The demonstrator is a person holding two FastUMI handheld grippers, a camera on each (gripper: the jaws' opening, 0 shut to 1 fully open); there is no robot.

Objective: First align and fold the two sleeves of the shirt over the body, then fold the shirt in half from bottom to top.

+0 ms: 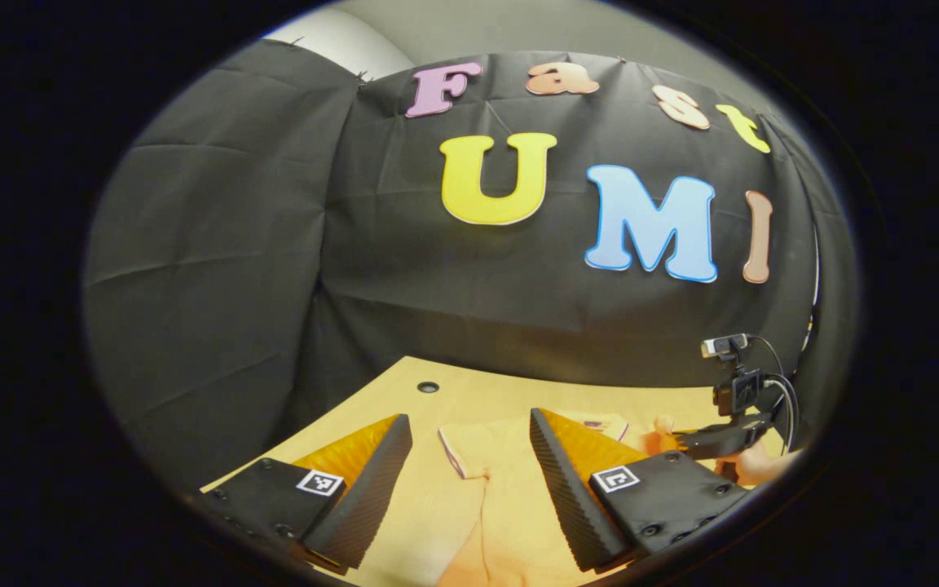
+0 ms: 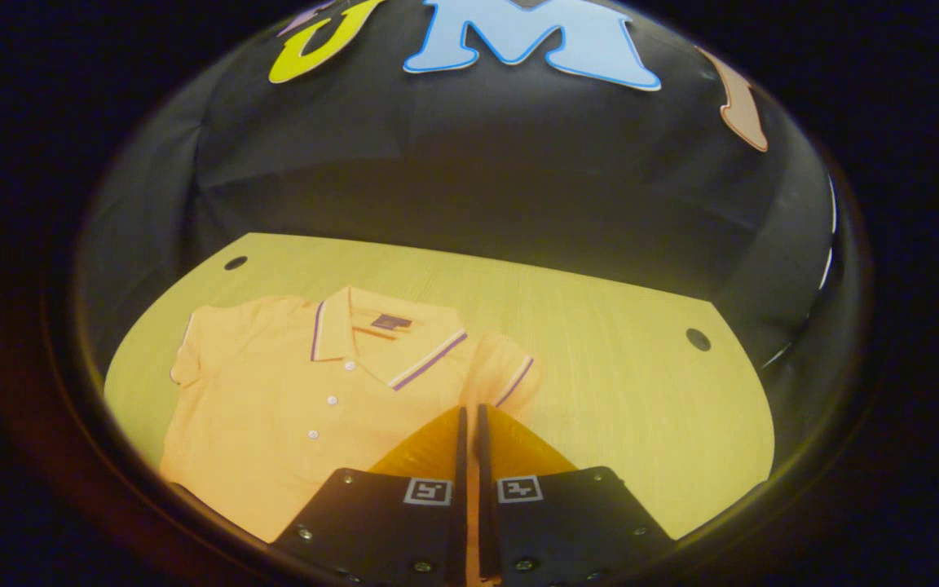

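Note:
An orange polo shirt (image 2: 290, 408) with a striped collar lies face up and flat on the wooden table (image 2: 641, 367), both short sleeves spread out. In the right gripper view, my right gripper (image 2: 469, 409) is shut, its tips just short of the shirt's right sleeve (image 2: 509, 373); I cannot tell whether any cloth is pinched. In the left gripper view, my left gripper (image 1: 469, 420) stands open over the shirt (image 1: 502, 497), with the other sleeve's striped cuff (image 1: 457, 448) between the fingers and untouched. The right gripper (image 1: 718, 444) shows farther right, low over the table.
A hand (image 1: 763, 465) holds the right gripper. The table has round cable holes at its back corners (image 2: 235, 262) (image 2: 698, 338). Black cloth walls close the booth behind and on both sides. Bare tabletop lies right of the shirt.

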